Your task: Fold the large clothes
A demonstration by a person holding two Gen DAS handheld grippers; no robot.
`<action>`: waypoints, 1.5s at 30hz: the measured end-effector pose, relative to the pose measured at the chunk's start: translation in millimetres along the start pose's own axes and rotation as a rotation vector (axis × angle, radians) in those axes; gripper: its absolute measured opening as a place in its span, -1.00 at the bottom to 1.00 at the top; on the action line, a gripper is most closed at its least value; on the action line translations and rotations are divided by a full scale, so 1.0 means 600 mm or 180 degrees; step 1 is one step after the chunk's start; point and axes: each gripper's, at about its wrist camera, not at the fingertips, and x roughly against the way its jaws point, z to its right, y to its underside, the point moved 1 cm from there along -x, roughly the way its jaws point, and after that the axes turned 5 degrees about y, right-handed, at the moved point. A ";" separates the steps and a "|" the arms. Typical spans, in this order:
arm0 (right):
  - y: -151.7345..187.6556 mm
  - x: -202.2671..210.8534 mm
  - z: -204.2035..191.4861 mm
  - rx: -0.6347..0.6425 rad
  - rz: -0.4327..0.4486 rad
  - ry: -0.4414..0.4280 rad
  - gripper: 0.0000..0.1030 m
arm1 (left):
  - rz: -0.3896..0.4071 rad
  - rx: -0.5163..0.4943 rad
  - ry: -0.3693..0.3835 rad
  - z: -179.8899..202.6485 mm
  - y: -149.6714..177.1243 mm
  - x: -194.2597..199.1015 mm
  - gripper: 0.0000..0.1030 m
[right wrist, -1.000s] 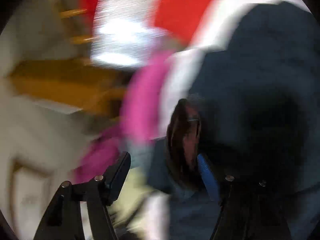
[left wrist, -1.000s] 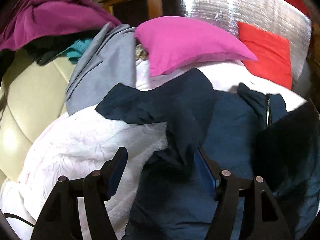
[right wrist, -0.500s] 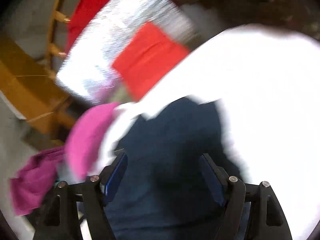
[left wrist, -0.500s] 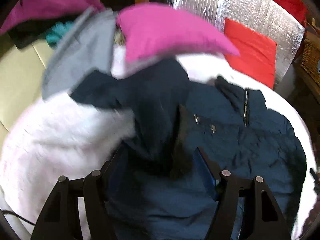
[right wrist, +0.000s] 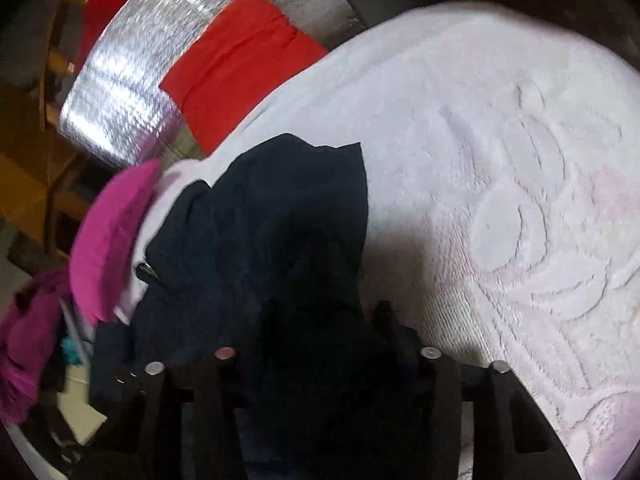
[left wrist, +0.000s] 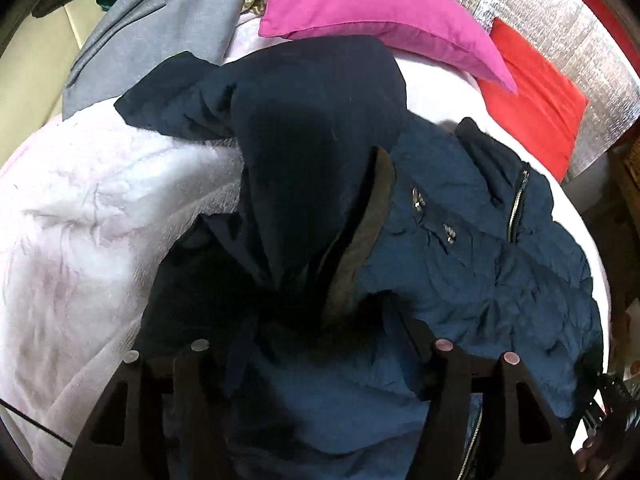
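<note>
The navy jacket [left wrist: 460, 248] lies rumpled on a white bedspread [left wrist: 80, 220], its hood [left wrist: 312, 128] heaped up toward twelve o'clock and its zipper [left wrist: 518, 200] running at two o'clock in the left wrist view. The left claw [left wrist: 316, 344] points down into the jacket; its jaws are closing, with dark fabric bunched between them, though whether the pads press on it is lost in shadow. In the right wrist view the jacket [right wrist: 260, 240] fills the centre, and the right claw [right wrist: 316, 332] is closing around a dark fold; I cannot tell if it grips. The embossed bedspread [right wrist: 520, 200] spreads from one to five o'clock. A pink pillow [left wrist: 360, 4] sits at twelve o'clock beyond the hood, a grey garment [left wrist: 160, 28] at eleven, a red cushion [left wrist: 536, 96] against silver foil [left wrist: 580, 40] at two.
</note>
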 end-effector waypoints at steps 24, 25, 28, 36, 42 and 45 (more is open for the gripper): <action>0.015 0.129 -0.046 0.0322 0.0830 0.0194 -0.26 | -0.0064 0.0096 0.0288 -0.036 0.011 0.020 -0.16; 0.019 0.132 -0.055 0.0373 0.0836 0.0123 -0.26 | -0.0073 0.0081 0.0284 -0.036 0.012 0.019 -0.14; 0.035 0.115 -0.081 0.0478 0.0602 -0.0194 -0.26 | -0.0085 -0.0001 0.0256 -0.031 0.014 0.017 -0.07; 0.069 0.007 -0.086 0.0394 -0.0302 -0.0262 -0.27 | 0.0039 -0.0126 0.0363 -0.014 0.016 0.014 -0.57; 0.067 0.015 -0.072 0.0236 -0.0325 -0.0448 -0.27 | 0.0047 -0.0208 0.0355 -0.003 0.012 0.014 -0.57; 0.077 0.027 -0.090 0.0392 -0.0260 -0.0561 -0.27 | 0.0061 -0.0224 0.0340 0.001 0.012 0.009 -0.57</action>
